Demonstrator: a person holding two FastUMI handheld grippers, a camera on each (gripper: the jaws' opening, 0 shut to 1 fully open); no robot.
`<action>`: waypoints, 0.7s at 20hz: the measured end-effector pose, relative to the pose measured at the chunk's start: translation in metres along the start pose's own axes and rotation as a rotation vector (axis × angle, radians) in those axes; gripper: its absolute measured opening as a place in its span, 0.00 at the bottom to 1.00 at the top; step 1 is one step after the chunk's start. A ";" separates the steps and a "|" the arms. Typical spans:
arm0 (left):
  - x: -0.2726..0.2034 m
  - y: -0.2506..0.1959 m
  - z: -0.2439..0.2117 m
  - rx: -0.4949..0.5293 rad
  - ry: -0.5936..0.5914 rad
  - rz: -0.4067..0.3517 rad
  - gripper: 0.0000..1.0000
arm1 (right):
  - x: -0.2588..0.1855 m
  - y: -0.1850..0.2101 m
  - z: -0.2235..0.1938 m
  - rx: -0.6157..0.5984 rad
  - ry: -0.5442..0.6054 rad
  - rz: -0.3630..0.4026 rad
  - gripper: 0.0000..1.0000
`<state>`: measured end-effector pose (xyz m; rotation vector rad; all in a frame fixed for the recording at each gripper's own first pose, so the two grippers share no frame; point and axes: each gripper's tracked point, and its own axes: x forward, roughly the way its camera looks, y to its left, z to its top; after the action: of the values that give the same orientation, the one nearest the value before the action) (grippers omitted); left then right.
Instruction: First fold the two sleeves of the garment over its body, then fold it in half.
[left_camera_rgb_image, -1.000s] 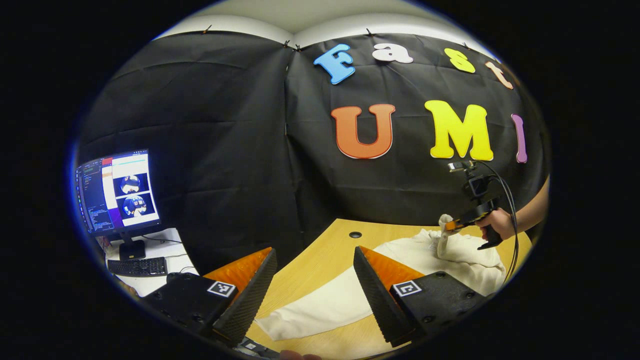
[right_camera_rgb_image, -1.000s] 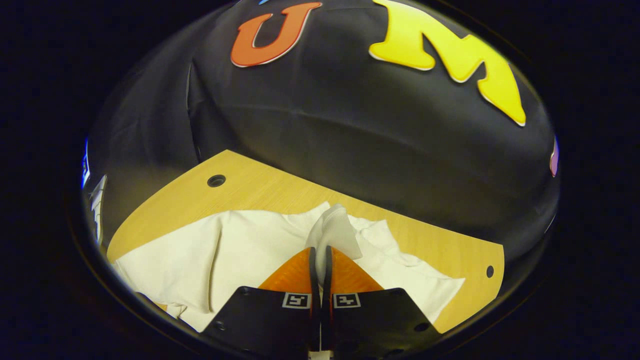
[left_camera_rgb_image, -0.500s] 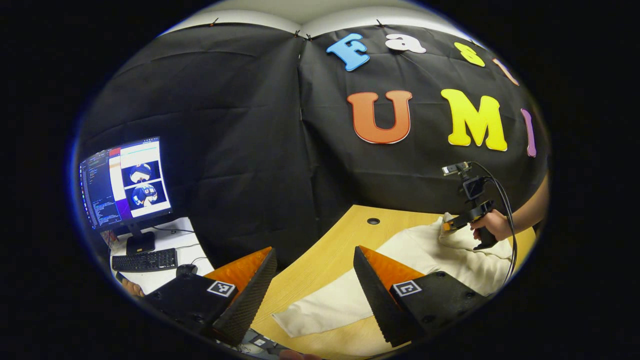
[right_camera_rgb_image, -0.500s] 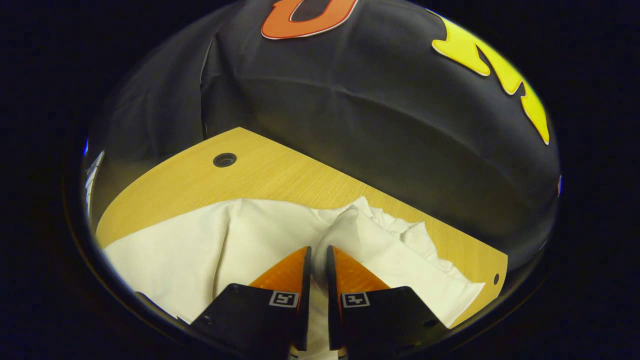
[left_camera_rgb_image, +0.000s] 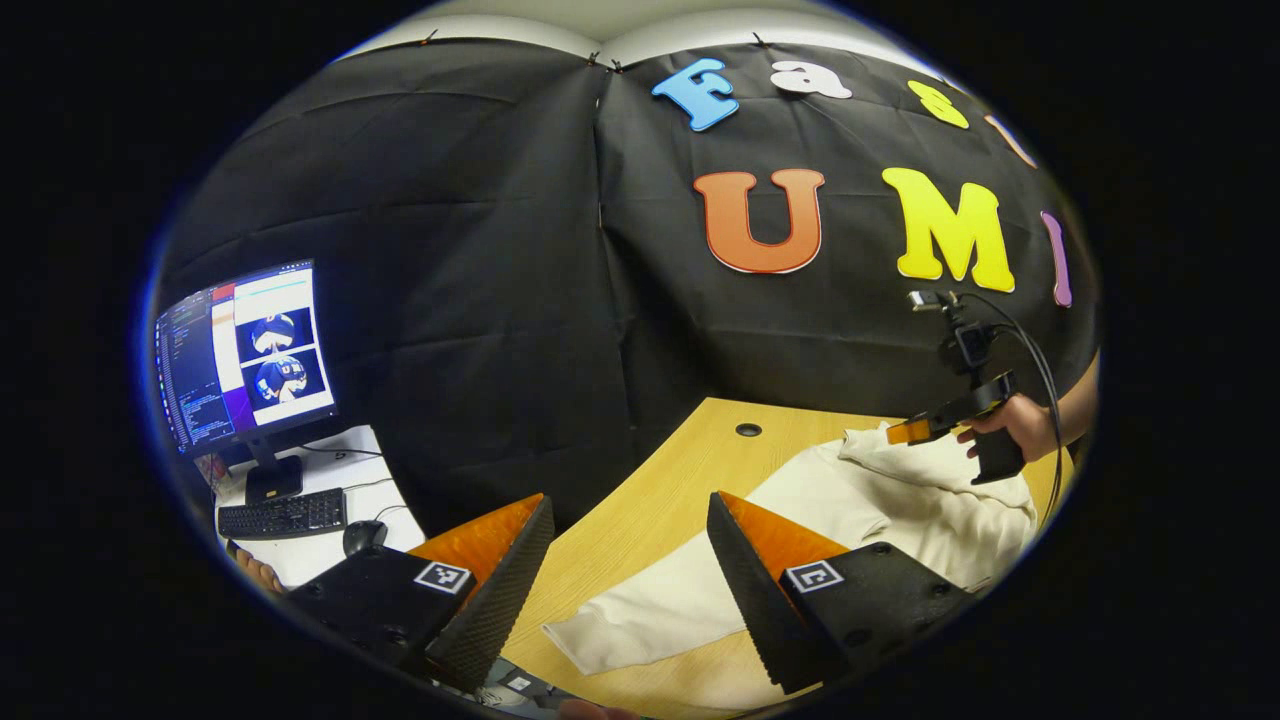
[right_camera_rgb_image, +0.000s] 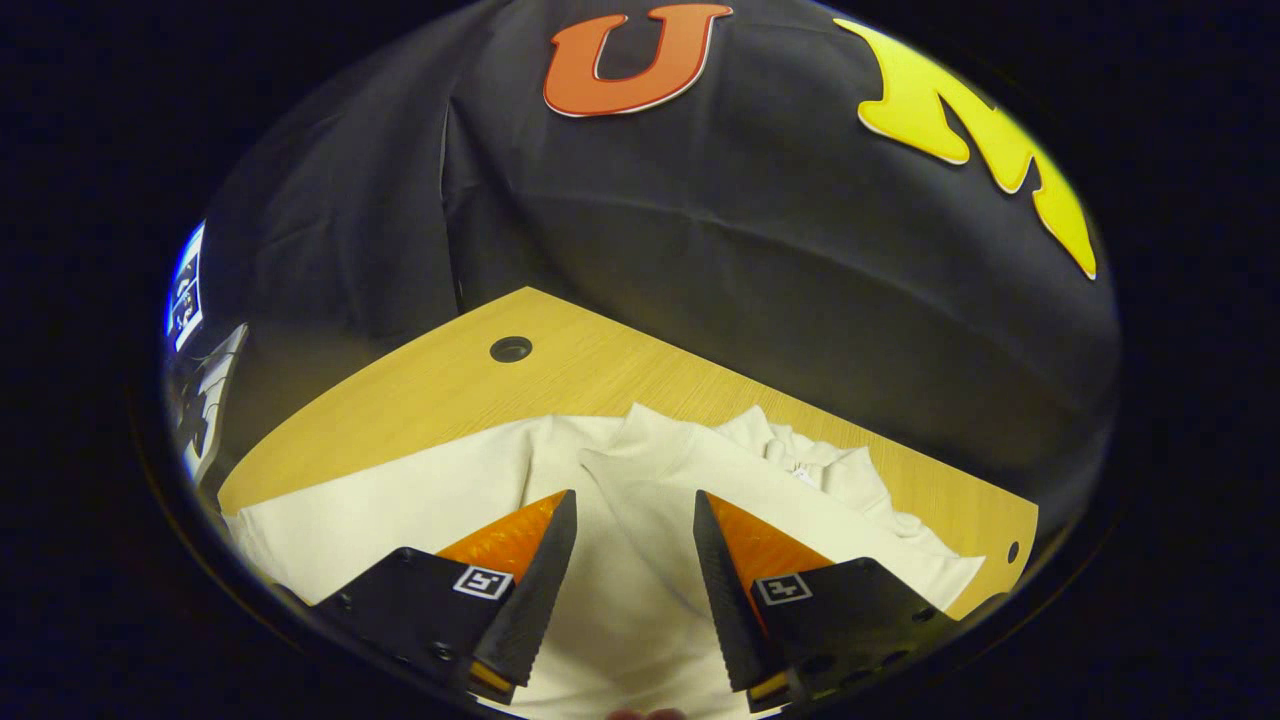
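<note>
A cream-white garment (right_camera_rgb_image: 400, 510) lies spread on the wooden table (right_camera_rgb_image: 600, 375). One sleeve (right_camera_rgb_image: 690, 480) lies folded across its body, and bunched cloth (right_camera_rgb_image: 830, 470) sits toward the far right edge. My right gripper (right_camera_rgb_image: 633, 500) hovers just above the folded sleeve, open, with nothing between its fingers. In the left gripper view my left gripper (left_camera_rgb_image: 630, 510) stands open over the table's near left corner, above the garment's near hem (left_camera_rgb_image: 640, 620). Farther off there, a hand holds the right gripper (left_camera_rgb_image: 915, 432) over the garment (left_camera_rgb_image: 900, 510).
A cable hole (right_camera_rgb_image: 510, 349) pierces the table near its back left corner, another (right_camera_rgb_image: 1012, 552) at the right edge. Beside the table, a lit monitor (left_camera_rgb_image: 245, 355), a keyboard (left_camera_rgb_image: 280, 512) and a mouse (left_camera_rgb_image: 362, 535) sit on a white desk. The black cloth wall hangs close behind.
My right gripper lowered the pinched sleeve onto the garment's body, then opened and let it go. The sleeve now lies flat. My left gripper stayed open and barely moved.
</note>
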<state>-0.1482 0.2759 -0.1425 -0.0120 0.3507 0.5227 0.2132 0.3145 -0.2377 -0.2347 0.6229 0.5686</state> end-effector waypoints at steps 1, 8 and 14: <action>0.000 0.002 -0.006 0.010 0.011 -0.009 0.98 | -0.013 -0.001 0.002 0.004 -0.018 -0.003 0.79; -0.012 0.020 -0.065 0.078 0.078 -0.081 0.98 | -0.124 0.008 0.006 0.040 -0.131 0.041 0.95; -0.001 0.026 -0.137 0.057 0.227 -0.161 0.99 | -0.192 -0.021 -0.006 0.007 -0.165 0.007 0.95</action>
<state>-0.2062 0.2848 -0.2689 -0.0446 0.5815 0.3520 0.0946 0.2125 -0.1249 -0.1772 0.4658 0.5859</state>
